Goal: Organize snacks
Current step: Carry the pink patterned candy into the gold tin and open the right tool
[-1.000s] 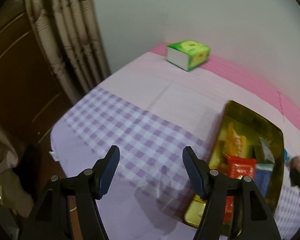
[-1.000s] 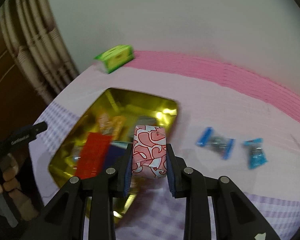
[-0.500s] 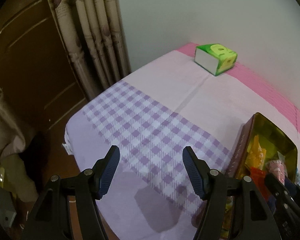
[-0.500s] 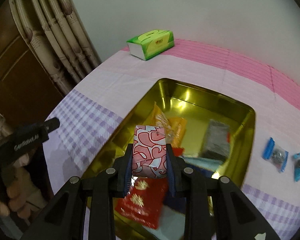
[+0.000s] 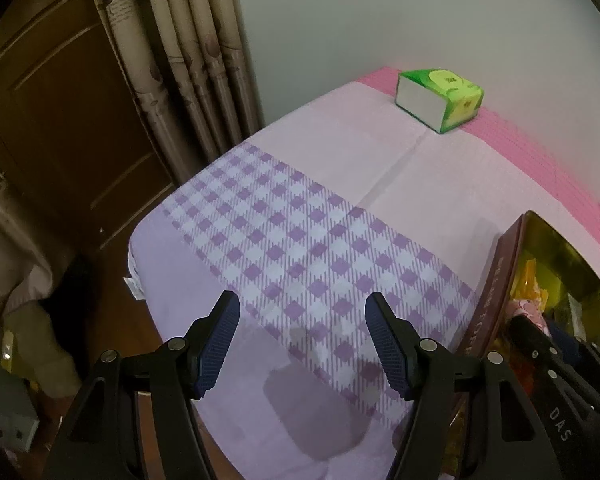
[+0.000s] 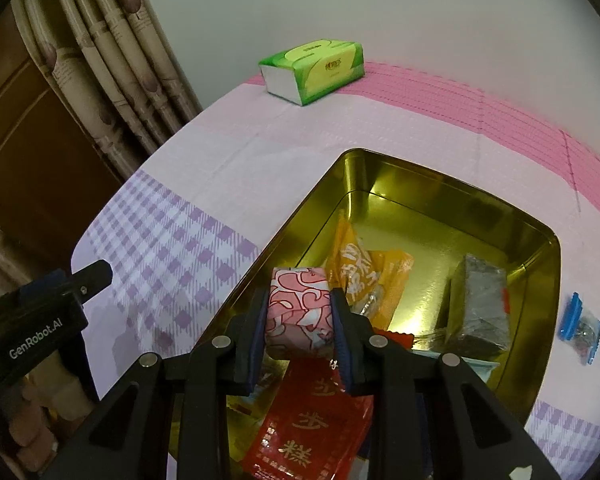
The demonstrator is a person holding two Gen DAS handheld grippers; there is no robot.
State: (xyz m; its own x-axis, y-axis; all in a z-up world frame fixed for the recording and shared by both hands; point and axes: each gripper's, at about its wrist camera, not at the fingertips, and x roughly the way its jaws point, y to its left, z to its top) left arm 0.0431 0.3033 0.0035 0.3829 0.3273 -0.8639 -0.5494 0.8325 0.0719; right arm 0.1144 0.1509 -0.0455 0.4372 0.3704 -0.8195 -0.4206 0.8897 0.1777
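A lived-in room of a home — patterned curtains (image 5: 188, 52) hang beside a brown wooden door (image 5: 60, 132), and the table wears a pink and purple-checked cloth (image 5: 300, 248). A green tissue pack (image 6: 314, 70) sits by the plain wall — household clutter lies on the floor (image 5: 16, 320).

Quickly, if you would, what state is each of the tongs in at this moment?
Left tongs: open, holding nothing, above the checked cloth.
Right tongs: closed on the pink patterned packet, over the gold tin.
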